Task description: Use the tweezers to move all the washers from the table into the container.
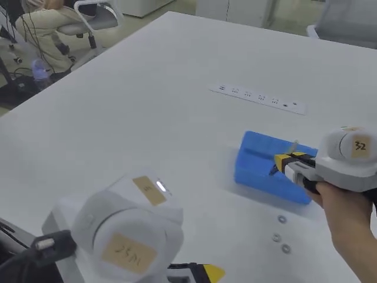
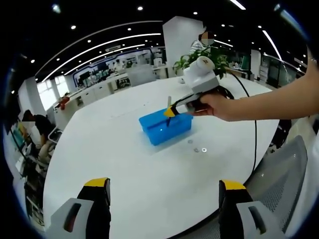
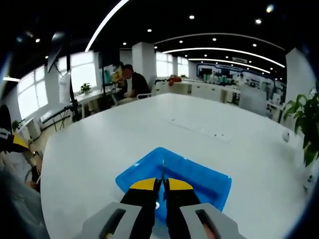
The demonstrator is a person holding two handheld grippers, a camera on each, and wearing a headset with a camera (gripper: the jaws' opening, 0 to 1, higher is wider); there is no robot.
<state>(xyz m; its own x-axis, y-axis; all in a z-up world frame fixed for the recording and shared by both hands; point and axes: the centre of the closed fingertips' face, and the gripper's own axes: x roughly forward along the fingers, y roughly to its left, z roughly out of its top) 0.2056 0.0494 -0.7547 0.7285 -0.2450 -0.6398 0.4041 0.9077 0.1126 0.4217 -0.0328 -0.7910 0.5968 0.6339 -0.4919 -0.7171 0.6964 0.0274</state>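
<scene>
- The right claw [image 3: 161, 185] is pinched narrow on the tweezers [image 3: 162, 168], whose thin tip pokes out ahead of the jaws.
- That tip hangs over the open blue container [image 3: 199, 181]. Whether it grips a washer cannot be told.
- In the head view a hand [image 1: 344, 212] holds this claw at the container's right end.
- Three washers [image 1: 281, 219] lie on the white table [image 1: 147, 118] near the container, on the person's side of it. Two sit close together and the third lies a little apart, nearer the container.
- The left claw [image 2: 164, 191] is spread wide with nothing between its jaws. It is low over the table on the person's side, well apart from the container and the washers.
- Beyond the container a white power strip [image 1: 259, 98] lies flat on the table.
- A grey chair [image 2: 279, 179] stands at the table's edge by the left claw.
</scene>
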